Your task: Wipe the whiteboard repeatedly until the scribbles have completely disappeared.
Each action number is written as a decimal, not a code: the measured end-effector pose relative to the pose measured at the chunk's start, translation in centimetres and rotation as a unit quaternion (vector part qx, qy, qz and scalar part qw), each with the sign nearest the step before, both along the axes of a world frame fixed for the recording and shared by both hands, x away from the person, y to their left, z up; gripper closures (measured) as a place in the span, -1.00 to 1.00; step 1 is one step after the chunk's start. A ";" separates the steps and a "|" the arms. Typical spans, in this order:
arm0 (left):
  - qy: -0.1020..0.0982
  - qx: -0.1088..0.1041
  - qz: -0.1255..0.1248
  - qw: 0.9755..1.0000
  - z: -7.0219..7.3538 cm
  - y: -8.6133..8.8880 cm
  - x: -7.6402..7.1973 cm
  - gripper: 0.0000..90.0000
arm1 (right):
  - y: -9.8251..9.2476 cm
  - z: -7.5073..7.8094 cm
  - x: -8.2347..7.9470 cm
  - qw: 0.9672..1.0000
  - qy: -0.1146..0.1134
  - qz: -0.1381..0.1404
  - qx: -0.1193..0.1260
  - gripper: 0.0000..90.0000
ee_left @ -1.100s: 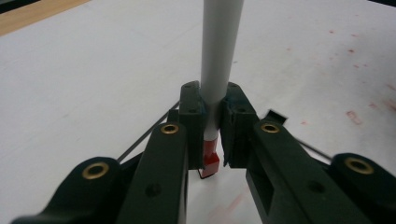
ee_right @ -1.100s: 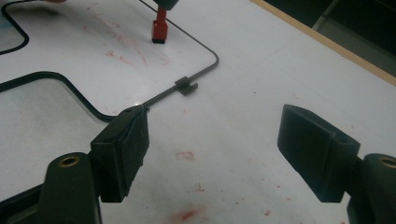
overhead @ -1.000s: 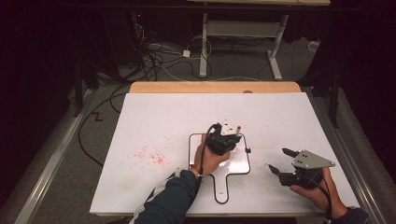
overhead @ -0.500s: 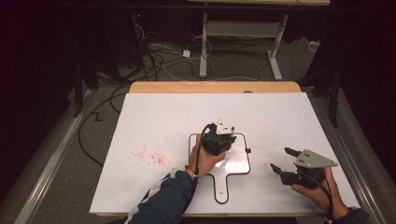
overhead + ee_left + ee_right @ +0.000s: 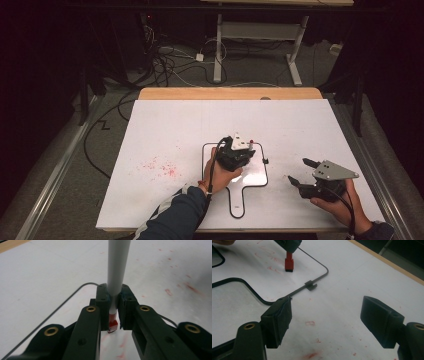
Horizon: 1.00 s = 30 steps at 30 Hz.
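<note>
Left tool (image 5: 236,159) at the centre of the high view, over a small whiteboard (image 5: 256,176) with a black rim and a handle, lying flat on the white surface (image 5: 170,130). Jaws clamped on a marker (image 5: 117,272): grey barrel rising to the top of the left gripper view, red tip (image 5: 113,325) pointing down between the pads, at or just above the board; contact cannot be told. Same red tip (image 5: 289,264) visible at upper left of the right gripper view, among faint red strokes on the board.

Right tool (image 5: 302,172) at lower right of the high view, held in a hand (image 5: 340,205), well apart from the left one, just beside the board's right edge. Jaws wide apart, nothing between them.

Red smudges (image 5: 160,167) scattered on the surface, left of the board. Wooden strip (image 5: 230,93) along the far edge.
</note>
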<state>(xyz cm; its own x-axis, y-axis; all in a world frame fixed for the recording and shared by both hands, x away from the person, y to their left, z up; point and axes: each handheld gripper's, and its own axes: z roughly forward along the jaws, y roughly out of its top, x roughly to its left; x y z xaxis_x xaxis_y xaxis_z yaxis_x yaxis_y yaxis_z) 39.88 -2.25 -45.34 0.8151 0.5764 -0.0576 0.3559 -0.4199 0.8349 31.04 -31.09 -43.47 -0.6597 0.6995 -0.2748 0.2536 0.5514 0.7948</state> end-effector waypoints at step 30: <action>-0.001 0.017 -0.028 0.999 0.0 2.3 -2.8 0.75 | 0.0 0.1 -0.1 1.000 -0.004 -0.002 -0.003 -0.42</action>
<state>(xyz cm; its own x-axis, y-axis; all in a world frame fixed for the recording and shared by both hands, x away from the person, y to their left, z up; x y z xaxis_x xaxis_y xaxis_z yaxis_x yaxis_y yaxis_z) 37.08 0.01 -45.31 0.8458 0.5322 -0.0371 0.3299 -0.4670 0.8204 30.97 -31.06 -43.36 -0.6551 0.7005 -0.2830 0.2500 0.5545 0.7938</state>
